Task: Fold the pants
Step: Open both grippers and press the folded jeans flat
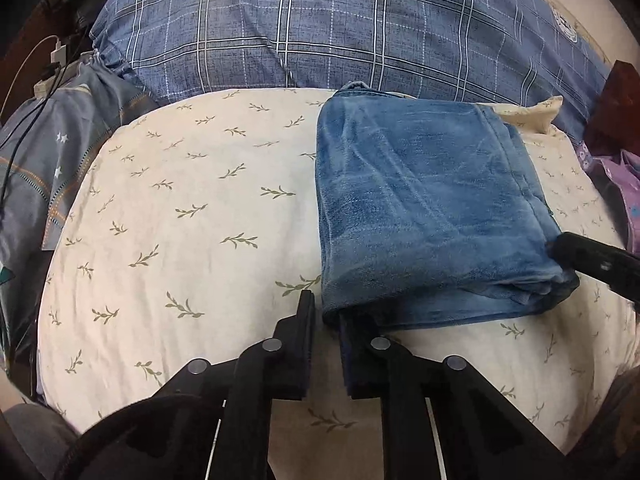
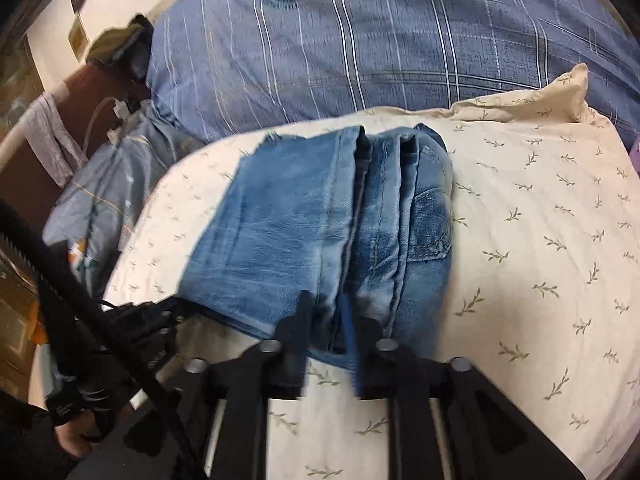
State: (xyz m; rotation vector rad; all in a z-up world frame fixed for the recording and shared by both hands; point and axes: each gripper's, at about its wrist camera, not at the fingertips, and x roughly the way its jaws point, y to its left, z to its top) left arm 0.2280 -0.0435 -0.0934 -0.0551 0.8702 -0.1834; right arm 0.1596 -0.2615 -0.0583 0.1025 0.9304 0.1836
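At the bottom of the left wrist view, the left hand-held gripper (image 1: 323, 316) points down at a bed. Its two black fingers stand a narrow gap apart with only sheet showing between them; the right finger (image 1: 352, 344) touches the near left corner of the pants (image 1: 432, 208), but nothing is clamped. Those pants are blue jeans, folded into a thick rectangle on the cream bed sheet (image 1: 180, 208), which is printed with small green sprigs. At the right edge, the right hand-held gripper (image 1: 596, 260) meets the near right corner of the fold.

From the right wrist view, the right hand-held gripper (image 2: 332, 316) has its fingers slightly apart, straddling the near edge of the jeans (image 2: 320, 220), with layers of denim between them. Motion blur makes it impossible to tell whether the pads press on the cloth. A back pocket shows on the right side of the stack. The left hand-held gripper (image 2: 160, 316) reaches in from the left.

Beyond the jeans lies a blue plaid quilt (image 1: 320, 32), with a second, star-printed quilt (image 1: 60, 160) to the left.
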